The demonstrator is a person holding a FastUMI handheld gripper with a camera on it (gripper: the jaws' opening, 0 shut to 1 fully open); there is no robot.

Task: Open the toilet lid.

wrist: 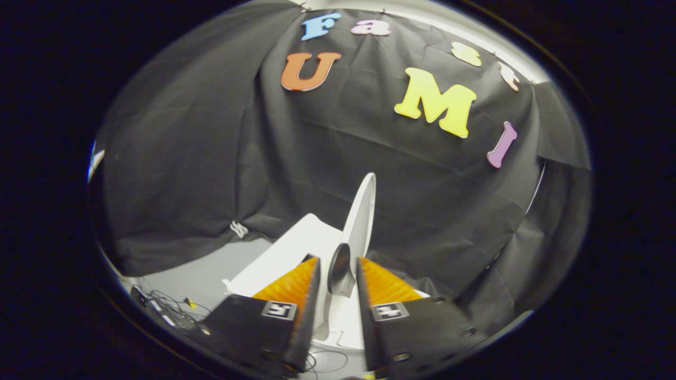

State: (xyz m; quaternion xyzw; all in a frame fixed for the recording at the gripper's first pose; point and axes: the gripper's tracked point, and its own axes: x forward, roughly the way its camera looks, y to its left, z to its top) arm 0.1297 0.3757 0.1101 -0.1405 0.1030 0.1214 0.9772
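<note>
Gripper apparently clasps the raised, near-upright toilet lid.

The claw has its two fingers close together, with the near edge of the white toilet lid standing in the narrow gap between them. Whether both fingers press on the lid cannot be told. The lid is raised, seen almost edge-on, rising up and away beyond the fingertips. Below it lies the white toilet body. To the left, on the grey floor, lies a tangle of cables. Black cloth hangs behind everything.
</note>
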